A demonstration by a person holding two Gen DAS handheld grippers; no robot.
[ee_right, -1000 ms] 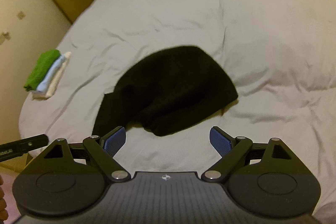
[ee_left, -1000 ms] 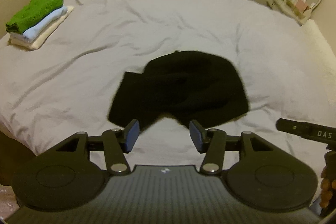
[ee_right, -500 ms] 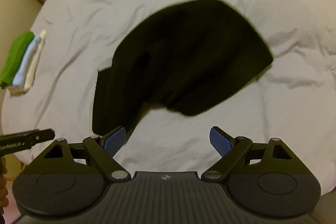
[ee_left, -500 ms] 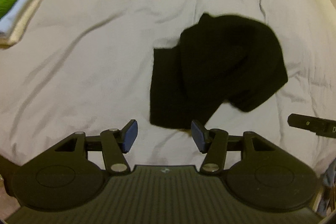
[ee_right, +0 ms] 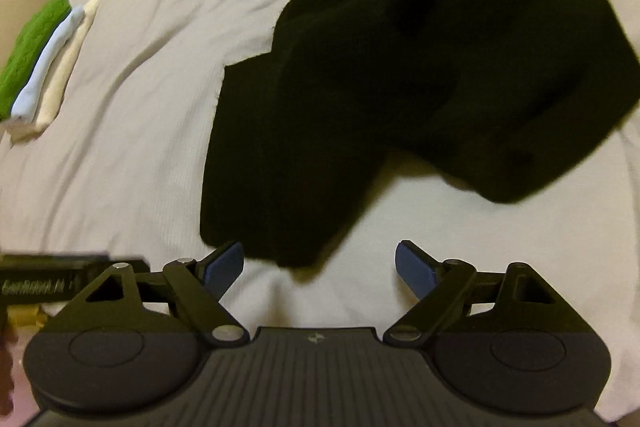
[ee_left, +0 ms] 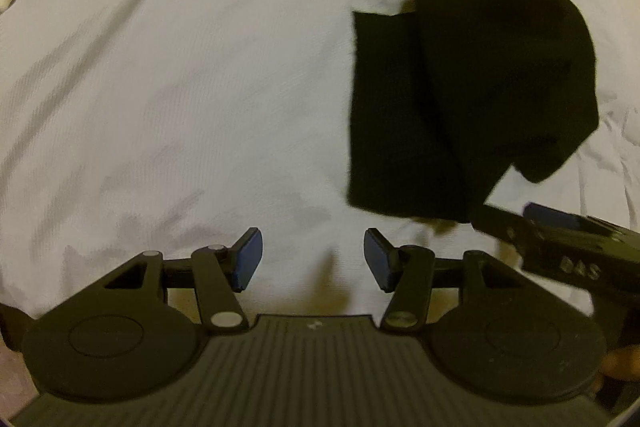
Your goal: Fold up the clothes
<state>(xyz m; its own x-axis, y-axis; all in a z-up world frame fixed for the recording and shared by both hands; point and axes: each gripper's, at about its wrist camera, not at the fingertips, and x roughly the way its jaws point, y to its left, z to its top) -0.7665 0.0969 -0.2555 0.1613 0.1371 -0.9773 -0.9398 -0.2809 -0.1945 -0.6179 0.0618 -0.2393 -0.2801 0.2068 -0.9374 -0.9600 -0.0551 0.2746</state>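
Black garment [ee_right: 380, 79] on bed [ee_left: 180, 87] — both jaws apart, empty

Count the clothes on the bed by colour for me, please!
Black: 1, the crumpled black garment
Green: 1, top of the folded pile
Light blue: 1, middle of the pile
Cream: 1, bottom of the pile
Total: 4
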